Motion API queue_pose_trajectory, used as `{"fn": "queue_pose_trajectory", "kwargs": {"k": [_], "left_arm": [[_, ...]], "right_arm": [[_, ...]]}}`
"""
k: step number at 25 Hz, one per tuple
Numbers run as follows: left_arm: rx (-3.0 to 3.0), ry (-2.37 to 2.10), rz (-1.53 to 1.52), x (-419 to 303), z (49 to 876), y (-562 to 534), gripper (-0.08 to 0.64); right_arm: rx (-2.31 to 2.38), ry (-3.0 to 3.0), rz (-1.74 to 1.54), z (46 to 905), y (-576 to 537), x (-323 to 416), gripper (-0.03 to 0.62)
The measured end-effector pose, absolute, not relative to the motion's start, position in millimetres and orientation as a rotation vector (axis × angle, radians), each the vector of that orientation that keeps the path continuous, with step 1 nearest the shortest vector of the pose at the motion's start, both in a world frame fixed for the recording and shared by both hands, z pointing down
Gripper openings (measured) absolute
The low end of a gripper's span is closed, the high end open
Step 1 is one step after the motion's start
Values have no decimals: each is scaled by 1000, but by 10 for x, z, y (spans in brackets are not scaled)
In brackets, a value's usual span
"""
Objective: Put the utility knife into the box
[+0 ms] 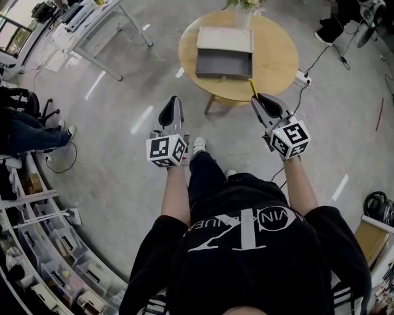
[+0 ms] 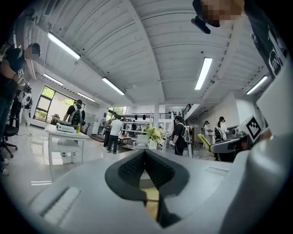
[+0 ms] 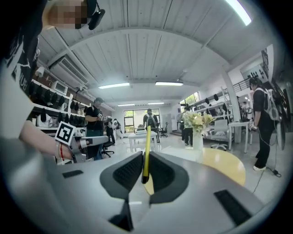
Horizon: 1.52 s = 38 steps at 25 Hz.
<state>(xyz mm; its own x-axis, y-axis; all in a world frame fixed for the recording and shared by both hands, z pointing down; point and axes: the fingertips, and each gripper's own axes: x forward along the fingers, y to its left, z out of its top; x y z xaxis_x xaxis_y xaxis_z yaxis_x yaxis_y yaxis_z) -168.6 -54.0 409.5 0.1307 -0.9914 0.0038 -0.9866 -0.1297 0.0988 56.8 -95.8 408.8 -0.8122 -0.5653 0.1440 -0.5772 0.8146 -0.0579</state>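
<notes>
A yellow utility knife (image 1: 251, 88) sticks up from my right gripper (image 1: 260, 101), which is shut on it just short of the round wooden table (image 1: 277, 55). In the right gripper view the knife (image 3: 146, 151) stands upright between the closed jaws. The open grey box (image 1: 224, 63) lies on the table with its pale lid (image 1: 225, 39) behind it, ahead and left of the knife. My left gripper (image 1: 172, 112) hangs over the floor left of the table, jaws closed with nothing in them; the left gripper view shows its tips (image 2: 145, 153) meeting.
A vase of flowers (image 1: 247, 5) stands at the table's far edge. A power strip and cables (image 1: 303, 78) lie on the floor to the right of the table. A white desk (image 1: 92, 24) is at the far left, shelving (image 1: 43, 258) along the left. Several people stand in the room.
</notes>
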Motion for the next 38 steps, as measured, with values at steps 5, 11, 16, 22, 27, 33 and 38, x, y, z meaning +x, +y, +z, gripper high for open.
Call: {"fn": "queue_pose_trajectory", "kwargs": {"k": [5, 11, 16, 22, 27, 33, 38], "left_arm": [[2391, -1915, -73, -1742, 4026, -1199, 9], [2431, -1802, -50, -1808, 4101, -1653, 9], [2427, -1741, -40, -1900, 4244, -1953, 11], [2474, -1646, -22, -1956, 4304, -2272, 9], [2511, -1557, -2, -2006, 4356, -2539, 9], [2581, -1420, 47, -2040, 4456, -2812, 9], [2596, -1371, 52, -1994, 4532, -2982, 11]], "right_arm": [[962, -2847, 187, 4081, -1321, 408, 52], [1032, -2801, 256, 4171, -1603, 260, 52], [1051, -2760, 288, 4276, -1791, 139, 52], [1089, -2706, 301, 4318, -2006, 36, 52], [1120, -2650, 313, 4385, -2182, -94, 52], [1155, -2574, 324, 4513, -2378, -277, 54], [1094, -2485, 330, 4688, -2504, -367, 54]]}}
